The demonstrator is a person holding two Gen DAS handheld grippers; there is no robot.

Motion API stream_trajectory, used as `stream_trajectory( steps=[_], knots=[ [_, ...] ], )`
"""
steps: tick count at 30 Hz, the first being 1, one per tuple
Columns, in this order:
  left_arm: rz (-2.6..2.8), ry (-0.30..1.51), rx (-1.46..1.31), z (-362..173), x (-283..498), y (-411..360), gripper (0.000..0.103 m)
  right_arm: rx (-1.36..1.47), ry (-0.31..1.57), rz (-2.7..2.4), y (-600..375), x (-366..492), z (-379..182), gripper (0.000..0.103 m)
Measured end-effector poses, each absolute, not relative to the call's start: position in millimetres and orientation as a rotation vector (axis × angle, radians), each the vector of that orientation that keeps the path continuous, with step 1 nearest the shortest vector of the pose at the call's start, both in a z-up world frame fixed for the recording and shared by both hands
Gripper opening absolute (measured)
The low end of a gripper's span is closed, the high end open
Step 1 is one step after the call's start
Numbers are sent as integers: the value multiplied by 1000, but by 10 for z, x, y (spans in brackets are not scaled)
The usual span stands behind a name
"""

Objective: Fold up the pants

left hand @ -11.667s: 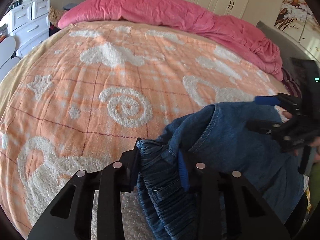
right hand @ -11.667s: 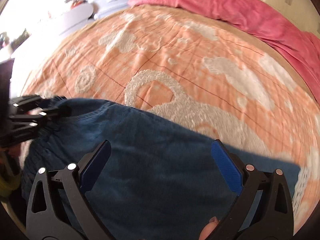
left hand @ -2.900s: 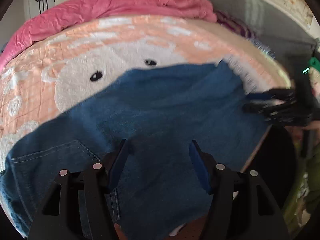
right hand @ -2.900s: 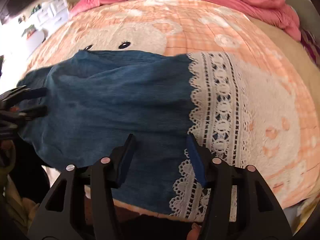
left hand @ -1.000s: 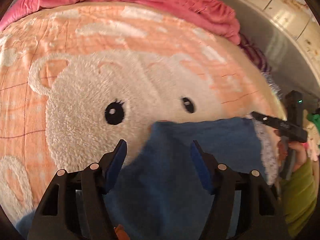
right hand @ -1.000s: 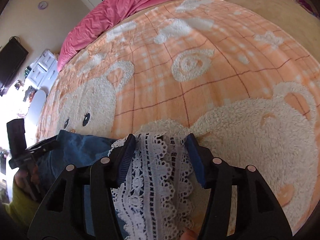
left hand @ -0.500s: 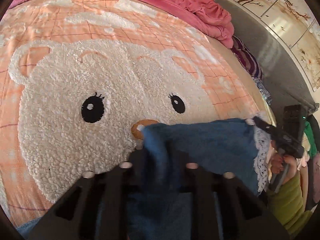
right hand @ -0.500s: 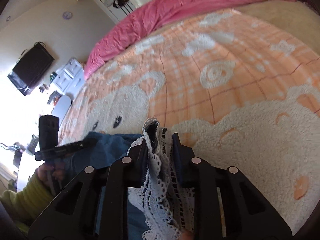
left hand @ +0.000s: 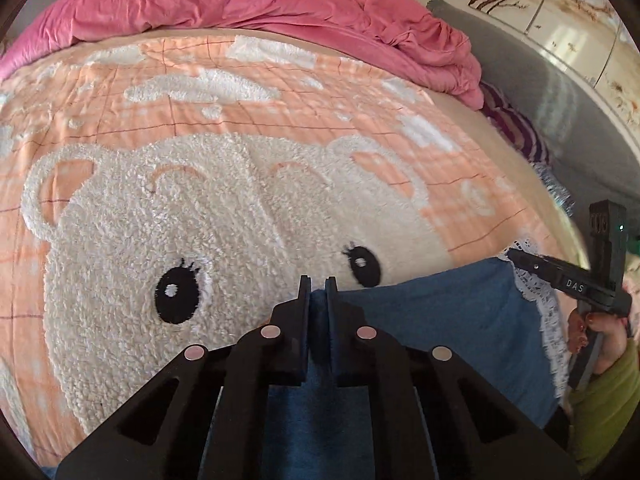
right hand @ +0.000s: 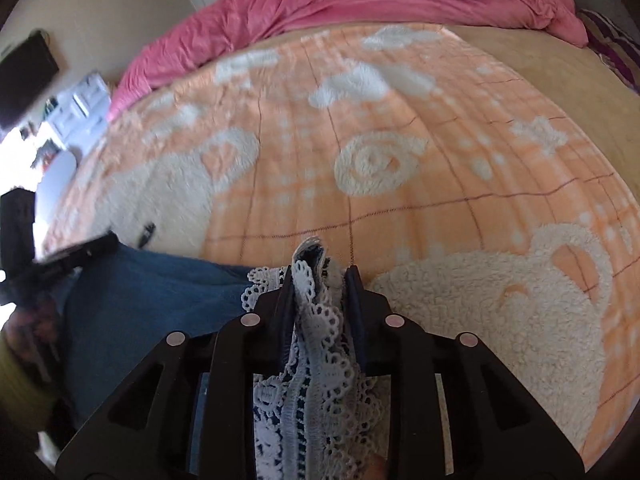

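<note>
The blue denim pants (left hand: pixel 440 312) lie on the near part of the bed, their hem trimmed with white lace (right hand: pixel 316 344). My left gripper (left hand: pixel 318 282) is shut on the left corner of the denim edge, which bunches up between the pads. My right gripper (right hand: pixel 320 276) pinches the lace corner, which stands up between its blue pads; its jaws are opening slightly. The denim edge spans between the two grippers. In the left wrist view the right gripper (left hand: pixel 516 256) shows at the far right with the hand (left hand: pixel 600 332) that holds it. The left gripper (right hand: pixel 100 246) appears blurred in the right wrist view.
An orange plaid blanket (left hand: pixel 240 92) with fluffy white bears covers the bed. A pink duvet (left hand: pixel 240 4) is heaped along the far edge. White drawers (right hand: pixel 80 108) and a dark screen (right hand: pixel 24 68) stand beyond the bed's left side, a grey headboard (left hand: pixel 560 120) to the right.
Both grippers, open around the hem a second ago, have closed on it: the left on the denim corner, the right on the lace. The left hand has shifted across the bed.
</note>
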State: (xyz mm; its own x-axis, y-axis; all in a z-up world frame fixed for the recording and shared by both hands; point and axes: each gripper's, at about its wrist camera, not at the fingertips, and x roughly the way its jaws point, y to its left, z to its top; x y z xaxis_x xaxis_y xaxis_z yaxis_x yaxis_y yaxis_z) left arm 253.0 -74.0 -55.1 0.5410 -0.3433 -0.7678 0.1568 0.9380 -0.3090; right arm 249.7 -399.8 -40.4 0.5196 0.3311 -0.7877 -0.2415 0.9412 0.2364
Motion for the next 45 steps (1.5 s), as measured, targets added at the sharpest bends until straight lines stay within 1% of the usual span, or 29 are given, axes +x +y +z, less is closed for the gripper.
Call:
stream_trajectory(
  steps=[2,3,4,5,7,8,9,10,15,19,20,21,23,24,26,30,35,38,40,41,42,43,44,45],
  knots=[
    [-285,953,-200,-596,2530,-731,7,64,951,326,-3983,2492,-429,26],
    [-279,953,-196,-619,2535,-713,7,76,948,322,-4013,2487,-421,27],
    [-279,951,-195,-633,2534,-697,7,81,943,318,-4037,2475,-417,30],
    [-280,950,-197,-646,2513,-659,7,68,937,308,-4046,2464,-413,37],
    [-275,948,-188,-650,2518,-669,7,-4,914,283,-4012,2421,-408,40],
    [-274,944,-180,-646,2514,-681,7,-26,907,267,-3998,2403,-410,47],
    [-273,941,-176,-647,2500,-690,10,-46,903,242,-3990,2400,-402,50],
    [-272,938,-178,-645,2496,-681,10,-55,898,218,-4000,2388,-380,54],
    [-259,908,-198,-542,2413,-599,10,-7,811,195,-4097,2122,-64,54],
    [-267,855,-178,-300,2106,-578,10,13,762,254,-4066,1689,131,55],
    [-285,849,-173,-260,1997,-589,12,18,759,272,-4054,1599,141,57],
    [-308,839,-168,-227,1874,-597,14,25,755,287,-4049,1451,135,58],
    [-308,836,-141,-198,1647,-596,26,54,777,286,-4074,1305,85,59],
    [-323,837,-145,-199,1530,-573,30,80,785,280,-4100,1257,67,59],
    [-320,858,-143,-228,1320,-511,33,161,796,259,-4220,1108,1,59],
    [-295,901,-151,-277,988,-297,33,296,822,270,-4374,875,-114,59],
    [-231,892,-139,-213,741,-49,33,462,873,238,-4574,745,-292,59],
    [-230,907,-117,-271,697,-71,34,482,935,268,-4550,817,-418,59],
    [-210,921,-80,-329,688,-113,36,482,947,291,-4461,858,-472,59],
    [-190,931,-60,-365,696,-132,40,465,947,296,-4423,862,-471,59],
    [-176,940,-56,-388,704,-129,42,444,944,294,-4383,863,-467,57],
    [-163,952,-58,-417,713,-106,42,432,946,283,-4354,867,-466,44],
    [-150,952,-60,-430,716,-78,42,438,945,281,-4357,867,-468,19],
    [-134,950,-55,-438,714,-45,42,472,946,312,-4364,865,-483,19]
  ],
)
